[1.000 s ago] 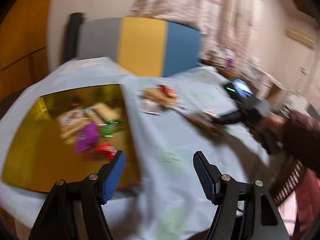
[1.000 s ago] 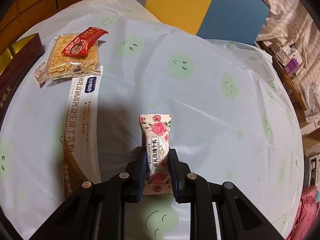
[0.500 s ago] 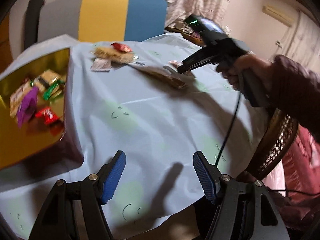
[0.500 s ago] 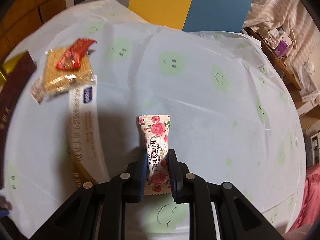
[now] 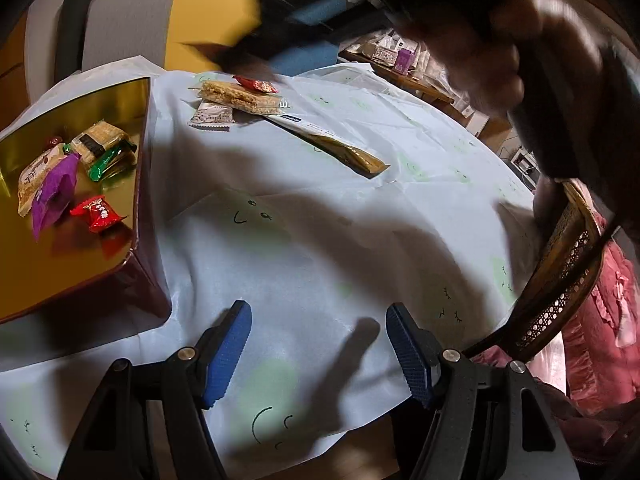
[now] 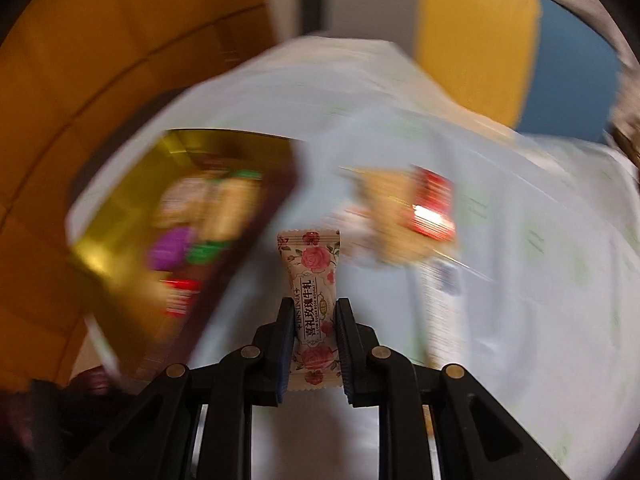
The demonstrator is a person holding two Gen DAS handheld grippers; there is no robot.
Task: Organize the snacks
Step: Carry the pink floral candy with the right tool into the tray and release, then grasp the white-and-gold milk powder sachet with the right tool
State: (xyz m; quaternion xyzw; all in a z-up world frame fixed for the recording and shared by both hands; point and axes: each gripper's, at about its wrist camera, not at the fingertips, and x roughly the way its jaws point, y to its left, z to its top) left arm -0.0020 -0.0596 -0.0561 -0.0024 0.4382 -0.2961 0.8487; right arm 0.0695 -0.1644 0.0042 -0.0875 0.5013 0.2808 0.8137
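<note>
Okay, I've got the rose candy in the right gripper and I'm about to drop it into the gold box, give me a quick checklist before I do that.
1. Grip on the rose candy: ok, the right gripper is shut on its middle, wrapper upright between the pads.
2. Gold box open, with free floor: ok, bare gold shows around the snacks inside.
3. Candy above the box: not ok, the box lies to the left of it, and the right wrist view is blurred.
4. Left gripper out of the way: ok, open, empty, over the tablecloth beside the box.
5. Snacks left on the table: cracker pack, red candy, long sachet waiting.
</note>
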